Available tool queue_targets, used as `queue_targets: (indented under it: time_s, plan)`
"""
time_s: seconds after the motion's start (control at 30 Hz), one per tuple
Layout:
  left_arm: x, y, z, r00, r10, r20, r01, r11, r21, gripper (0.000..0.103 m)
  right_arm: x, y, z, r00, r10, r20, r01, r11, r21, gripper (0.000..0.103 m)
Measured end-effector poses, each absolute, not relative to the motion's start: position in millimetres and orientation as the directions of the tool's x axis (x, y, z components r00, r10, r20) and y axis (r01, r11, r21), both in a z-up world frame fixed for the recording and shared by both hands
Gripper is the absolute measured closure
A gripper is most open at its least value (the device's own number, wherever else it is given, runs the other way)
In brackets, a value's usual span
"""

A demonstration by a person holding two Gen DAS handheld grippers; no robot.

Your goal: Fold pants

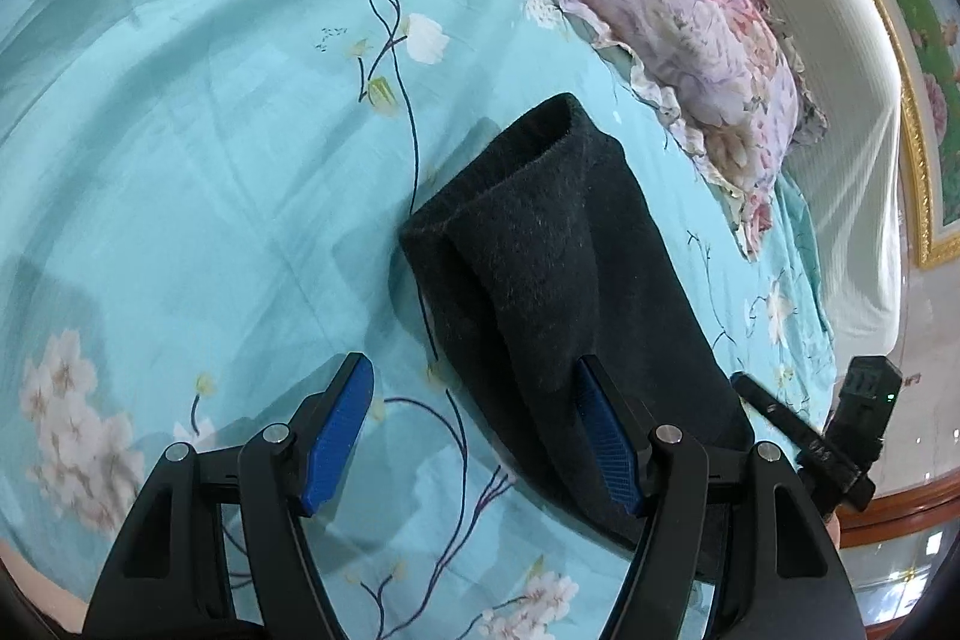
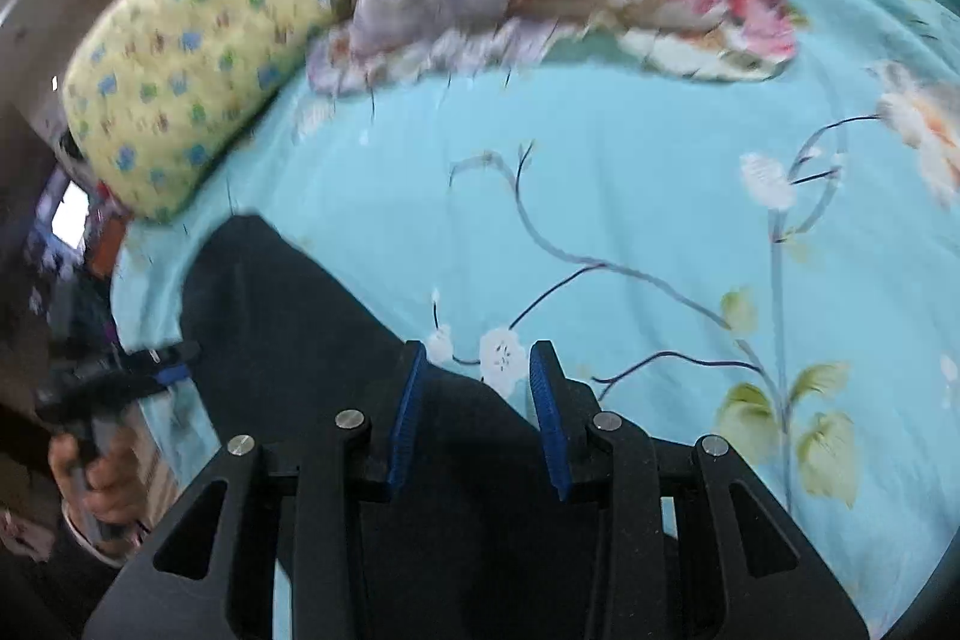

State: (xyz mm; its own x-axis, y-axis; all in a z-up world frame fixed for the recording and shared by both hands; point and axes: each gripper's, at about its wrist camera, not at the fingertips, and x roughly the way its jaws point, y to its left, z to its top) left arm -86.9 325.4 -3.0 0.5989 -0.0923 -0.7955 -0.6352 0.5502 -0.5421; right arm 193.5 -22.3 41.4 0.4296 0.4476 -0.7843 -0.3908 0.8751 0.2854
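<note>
The dark grey pants (image 1: 540, 268) lie folded into a narrow bundle on the turquoise floral bedsheet (image 1: 180, 130). My left gripper (image 1: 474, 388) is open and empty, its right finger over the bundle's near left edge. In the right wrist view the pants (image 2: 288, 316) lie at lower left, and my right gripper (image 2: 480, 376) is open over their near edge, holding nothing. The right gripper also shows at the left wrist view's right edge (image 1: 840, 430), and the left gripper at the right wrist view's left edge (image 2: 120, 370).
A pink and purple floral pillow (image 1: 690, 40) lies beyond the pants to the right. A yellow printed pillow (image 2: 192, 58) lies at the head of the bed. The bed's edge (image 1: 864, 220) runs along the right.
</note>
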Motion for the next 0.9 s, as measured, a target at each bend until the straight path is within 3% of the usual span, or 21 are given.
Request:
queue_targets:
  time_s: [0.3, 0.4, 0.5, 0.73, 0.9]
  plan:
    - [-64.2, 325.3, -5.2, 0.593, -0.041, -0.804, -0.626, 0.605, -0.492, 0.038, 199.2, 1.2, 12.5, 0.297, 0.413, -0.861, -0.492, 0.839, 0.233, 0.067]
    - [-52.8, 319.8, -4.3, 0.571, -0.001, -0.821, -0.619, 0.656, -0.432, 0.061, 198.6, 1.8, 11.5, 0.268, 0.429, -0.863, -0.519, 0.819, 0.246, 0.077]
    - [-54.4, 318.2, 2.1, 0.599, -0.009, -0.801, -0.592, 0.669, -0.45, 0.082, 195.1, 3.9, 16.1, 0.286, 0.411, -0.866, -0.535, 0.818, 0.211, 0.084]
    - [-78.7, 307.0, 47.0, 0.688, 0.008, -0.726, -0.515, 0.71, -0.48, 0.084, 174.7, 7.2, 68.8, 0.507, 0.332, -0.795, -0.532, 0.847, 0.014, 0.093]
    - [-78.1, 304.3, 48.4, 0.683, 0.033, -0.73, -0.501, 0.748, -0.434, 0.085, 173.9, 21.4, 73.4, 0.574, 0.272, -0.772, -0.524, 0.847, -0.091, 0.094]
